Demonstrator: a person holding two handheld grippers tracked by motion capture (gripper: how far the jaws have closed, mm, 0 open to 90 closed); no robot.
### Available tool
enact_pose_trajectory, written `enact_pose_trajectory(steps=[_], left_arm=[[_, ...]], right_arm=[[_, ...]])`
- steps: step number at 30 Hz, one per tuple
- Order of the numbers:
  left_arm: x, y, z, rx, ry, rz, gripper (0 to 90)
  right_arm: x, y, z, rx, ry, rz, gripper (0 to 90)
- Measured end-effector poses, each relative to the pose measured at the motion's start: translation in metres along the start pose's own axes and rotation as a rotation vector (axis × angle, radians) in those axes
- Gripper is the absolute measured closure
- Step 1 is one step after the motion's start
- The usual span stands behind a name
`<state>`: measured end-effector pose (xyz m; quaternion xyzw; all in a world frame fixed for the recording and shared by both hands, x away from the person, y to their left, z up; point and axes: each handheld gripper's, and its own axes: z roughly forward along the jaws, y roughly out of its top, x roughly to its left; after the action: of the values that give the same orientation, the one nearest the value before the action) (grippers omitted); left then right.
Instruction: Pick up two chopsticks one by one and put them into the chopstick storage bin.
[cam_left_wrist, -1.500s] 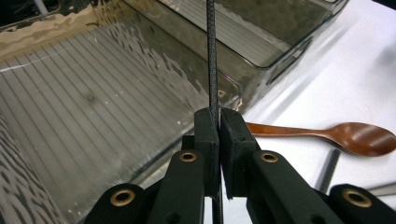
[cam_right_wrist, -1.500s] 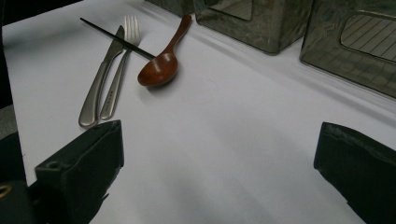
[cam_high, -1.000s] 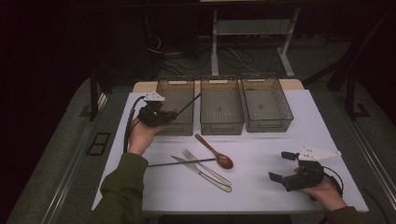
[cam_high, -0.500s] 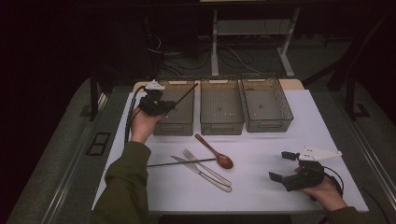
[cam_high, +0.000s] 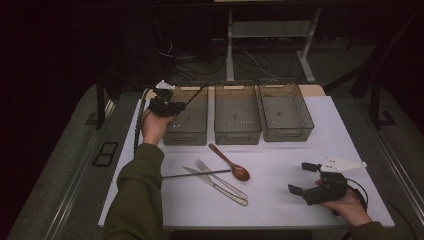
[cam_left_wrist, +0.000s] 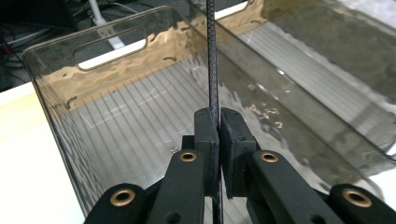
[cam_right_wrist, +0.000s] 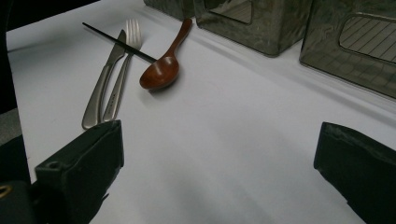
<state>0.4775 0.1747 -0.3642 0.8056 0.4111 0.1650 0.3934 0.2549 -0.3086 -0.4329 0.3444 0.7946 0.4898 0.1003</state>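
Note:
My left gripper (cam_high: 170, 106) (cam_left_wrist: 218, 114) is shut on a thin black chopstick (cam_high: 195, 96) (cam_left_wrist: 213, 56), which slants up and to the right over the leftmost clear bin (cam_high: 186, 132) (cam_left_wrist: 112, 32). The stick runs straight up between the closed pads in the left gripper view. A second black chopstick (cam_high: 195, 174) (cam_right_wrist: 119, 43) lies on the white table beside a fork (cam_high: 220, 180) (cam_right_wrist: 122, 70), a knife (cam_high: 215, 186) (cam_right_wrist: 100, 86) and a brown wooden spoon (cam_high: 230, 162) (cam_right_wrist: 161, 72). My right gripper (cam_high: 301, 178) (cam_right_wrist: 219, 163) rests open near the table's front right, with nothing between its jaws.
Two more clear bins, the middle (cam_high: 237, 136) and the right (cam_high: 287, 134), stand in a row with the left one at the back of the white table (cam_high: 280, 200). A desk frame and cables sit on the dark floor beyond.
My left hand has carried the chopstick away from the person, further along the left bin. The right gripper and the cutlery on the table have stayed put.

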Motion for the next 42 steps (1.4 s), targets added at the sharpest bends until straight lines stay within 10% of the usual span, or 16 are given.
enact_pose_trajectory(steps=[20,42], left_arm=[[0.008,-0.007,0.019,0.044,0.054,-0.016,76.8],[-0.006,0.001,-0.016,0.007,-0.001,0.027,53.4]], right_arm=[[0.000,-0.001,-0.002,-0.003,0.003,0.009,1.0],[0.000,-0.001,-0.003,-0.005,0.000,0.012,1.1]])
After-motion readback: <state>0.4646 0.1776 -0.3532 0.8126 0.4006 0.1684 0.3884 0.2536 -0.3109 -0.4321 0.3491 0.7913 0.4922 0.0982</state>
